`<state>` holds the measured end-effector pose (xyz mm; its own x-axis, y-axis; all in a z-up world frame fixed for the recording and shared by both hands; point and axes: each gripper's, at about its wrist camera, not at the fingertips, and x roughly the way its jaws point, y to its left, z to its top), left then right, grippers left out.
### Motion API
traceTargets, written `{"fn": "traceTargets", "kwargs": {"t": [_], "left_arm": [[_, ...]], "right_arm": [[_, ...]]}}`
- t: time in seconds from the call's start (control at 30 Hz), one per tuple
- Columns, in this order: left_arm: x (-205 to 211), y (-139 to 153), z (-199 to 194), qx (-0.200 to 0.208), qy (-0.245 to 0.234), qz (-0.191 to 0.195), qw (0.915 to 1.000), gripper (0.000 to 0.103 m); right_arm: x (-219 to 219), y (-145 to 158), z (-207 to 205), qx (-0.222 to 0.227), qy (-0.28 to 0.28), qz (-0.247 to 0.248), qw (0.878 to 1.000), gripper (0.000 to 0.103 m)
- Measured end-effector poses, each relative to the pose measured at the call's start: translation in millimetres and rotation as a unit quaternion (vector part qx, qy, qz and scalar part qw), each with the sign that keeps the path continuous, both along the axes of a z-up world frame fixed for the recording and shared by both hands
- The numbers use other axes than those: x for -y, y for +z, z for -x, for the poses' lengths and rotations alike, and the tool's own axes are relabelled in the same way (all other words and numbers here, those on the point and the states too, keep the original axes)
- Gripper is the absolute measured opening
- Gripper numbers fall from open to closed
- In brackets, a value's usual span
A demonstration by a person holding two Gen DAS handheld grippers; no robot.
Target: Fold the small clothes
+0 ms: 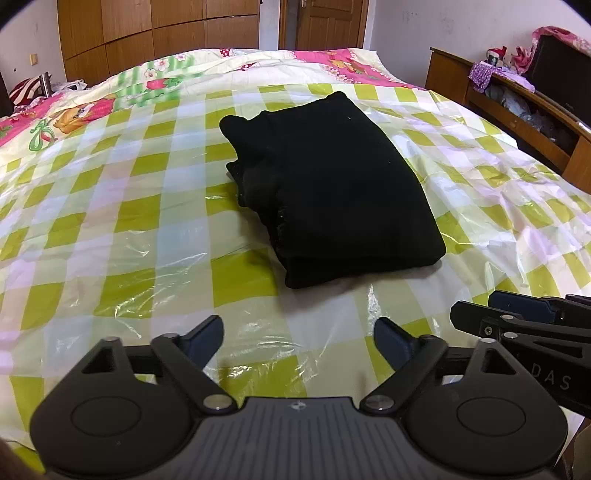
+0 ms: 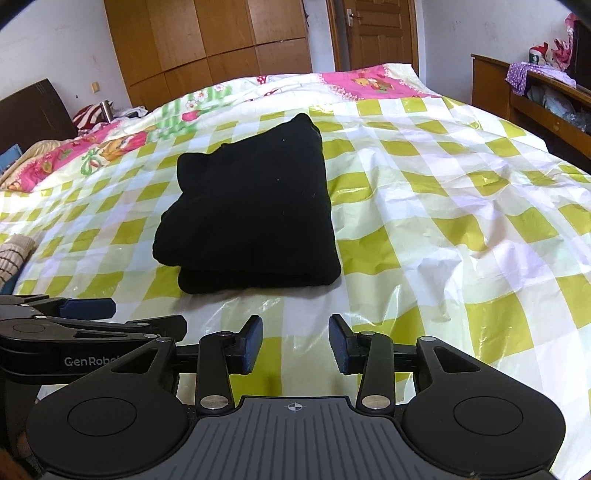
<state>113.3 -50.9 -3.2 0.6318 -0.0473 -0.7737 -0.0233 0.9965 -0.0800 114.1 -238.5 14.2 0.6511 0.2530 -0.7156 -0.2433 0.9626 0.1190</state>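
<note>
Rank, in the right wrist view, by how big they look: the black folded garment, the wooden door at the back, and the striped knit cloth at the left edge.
1. black folded garment
2. wooden door, though it stands far back, so its true size is surely greater
3. striped knit cloth, partly cut off by the picture's edge

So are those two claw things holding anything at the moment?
Nothing. The left gripper and right gripper both have open, empty jaws, apart from the folded black garment on the bed.

Folded garment (image 1: pixel 328 192) on sheet (image 1: pixel 110 229) (mid-bed), ahead of both claws; shelf (image 1: pixel 517 107) probably right.
</note>
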Motion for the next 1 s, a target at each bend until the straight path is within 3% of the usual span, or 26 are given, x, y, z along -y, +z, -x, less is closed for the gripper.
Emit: {"fn": "traceTargets", "kwargs": {"t": [1.0], "left_arm": [[5.0, 6.4, 9.5, 0.001, 0.004, -0.001, 1.0000, 0.103]], "right_arm": [[4.6, 1.3, 5.6, -0.003, -0.008, -0.002, 1.000, 0.039]]}}
